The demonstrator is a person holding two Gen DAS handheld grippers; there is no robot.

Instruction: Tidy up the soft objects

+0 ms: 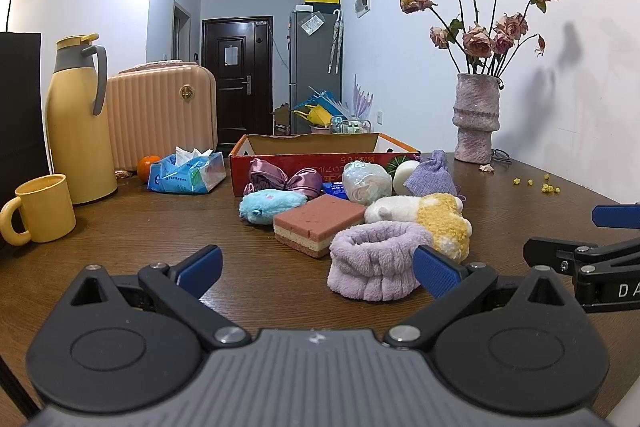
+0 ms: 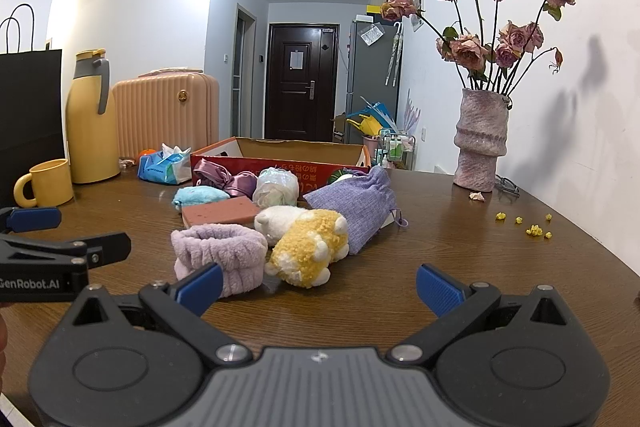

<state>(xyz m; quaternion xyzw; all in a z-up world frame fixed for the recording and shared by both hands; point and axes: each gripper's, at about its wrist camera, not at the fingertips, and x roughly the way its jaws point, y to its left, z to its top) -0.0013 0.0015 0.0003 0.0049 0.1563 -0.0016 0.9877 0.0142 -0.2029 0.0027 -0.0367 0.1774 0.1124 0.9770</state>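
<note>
Two hand-held grippers held wide apart, nothing clamped.
Headband (image 1: 374, 261) seen at 12 o'clock of the left hand-held gripper (image 1: 318, 271); plush (image 2: 308, 253) before the right hand-held gripper (image 2: 318, 285).

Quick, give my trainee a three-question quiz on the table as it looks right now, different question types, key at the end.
1. True or false: the fluffy lilac towelling headband already lies inside the red cardboard box.
2. Which lies nearest the right hand-held gripper: A) pink rectangular sponge, B) yellow-and-white plush toy, C) yellow ceramic mug?
3. Fill in: both hand-held grippers, including the left hand-held gripper, are ____ and hold nothing.

Key: 1 false; 2 B; 3 open.
</note>
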